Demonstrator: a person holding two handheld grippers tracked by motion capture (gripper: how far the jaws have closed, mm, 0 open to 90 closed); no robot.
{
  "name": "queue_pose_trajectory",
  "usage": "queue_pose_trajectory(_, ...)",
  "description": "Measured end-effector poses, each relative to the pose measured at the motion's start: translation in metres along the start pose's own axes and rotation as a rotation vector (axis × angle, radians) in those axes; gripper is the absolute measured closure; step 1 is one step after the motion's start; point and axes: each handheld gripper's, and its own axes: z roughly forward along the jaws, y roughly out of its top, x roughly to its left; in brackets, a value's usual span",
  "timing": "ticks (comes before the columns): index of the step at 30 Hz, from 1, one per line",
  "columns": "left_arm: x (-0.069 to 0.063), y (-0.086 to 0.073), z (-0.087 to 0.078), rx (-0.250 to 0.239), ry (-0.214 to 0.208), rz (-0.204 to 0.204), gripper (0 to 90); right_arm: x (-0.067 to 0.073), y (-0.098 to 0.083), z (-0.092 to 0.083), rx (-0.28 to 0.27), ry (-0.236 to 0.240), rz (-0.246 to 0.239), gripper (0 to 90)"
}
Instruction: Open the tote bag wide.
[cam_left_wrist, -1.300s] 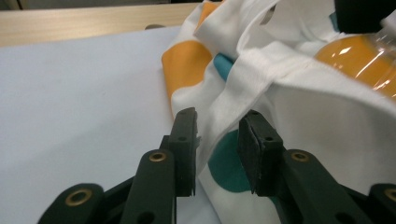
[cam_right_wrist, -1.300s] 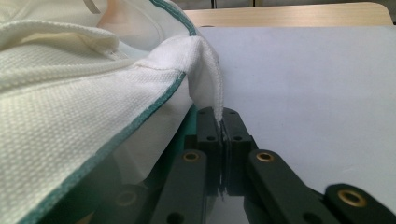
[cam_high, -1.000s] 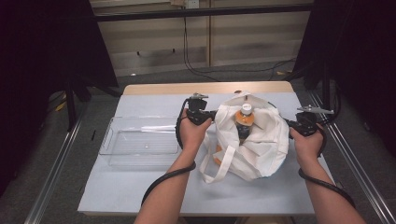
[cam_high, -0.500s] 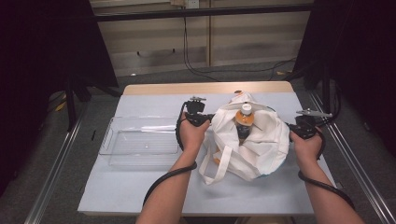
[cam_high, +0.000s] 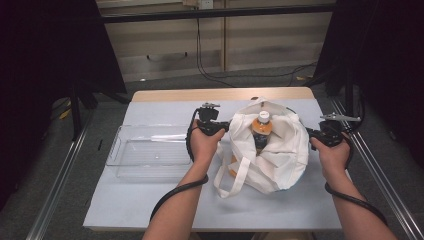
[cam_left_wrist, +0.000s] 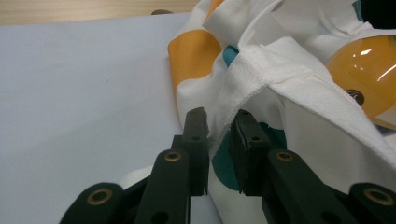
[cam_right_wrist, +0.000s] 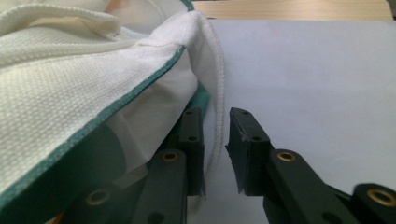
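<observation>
Bag (cam_high: 272, 150) of white cloth, printed with orange and teal patches, sits on the right half of the tabletop (cam_high: 150, 210), its mouth spread wide and a bottle (cam_high: 261, 126) of orange drink standing upright inside, white cap up. One white strap loops out over the front of the bag toward me.

My left gripper (cam_high: 226, 126) is at the bag's left rim, my right gripper (cam_high: 309, 133) at its right rim, so I flank the opening from both sides. In the left gripper view my fingers (cam_left_wrist: 196, 135) have just been opening; a fold of the rim's thick white hem runs down into the gap between them, and the pads stand a little apart from it rather than pinching it. The bottle's orange shoulder shows close behind that hem. In the right gripper view my fingers (cam_right_wrist: 245, 135) have likewise just been opening; the stitched white edge of the bag hangs in the gap, lying against the left finger, clear of the right one, so the cloth is between them but not clamped. A teal seam runs along the fabric just beside it.

To the left of the bag, just beyond my left hand (cam_high: 204, 145), lies a clear plastic tray (cam_high: 120, 150), long side toward me. Pale sheet covers the tabletop, with bare wood along the far edge.
</observation>
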Motion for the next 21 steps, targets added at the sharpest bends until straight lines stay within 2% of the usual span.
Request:
queue_pose_trajectory(3,-0.001,0.001,-0.002,-0.006,0.000,-0.002,73.4,-0.004,0.005,-0.007,-0.003,-0.006,0.004,67.8)
queue_pose_trajectory(5,-0.002,0.001,-0.002,-0.008,0.002,0.002,72.8,-0.004,0.009,-0.012,-0.008,-0.012,-0.012,66.8)
queue_pose_trajectory(10,-0.002,0.001,-0.003,-0.005,0.007,0.008,72.3,-0.007,0.016,-0.021,-0.016,-0.016,-0.007,64.5)
queue_pose_trajectory(15,-0.003,0.000,-0.002,-0.003,0.005,0.012,73.7,-0.010,0.022,-0.023,-0.029,-0.025,0.005,63.3)
queue_pose_trajectory(21,-0.001,0.001,-0.002,-0.012,0.004,0.008,74.6,-0.006,0.034,-0.020,-0.046,-0.018,0.001,59.6)
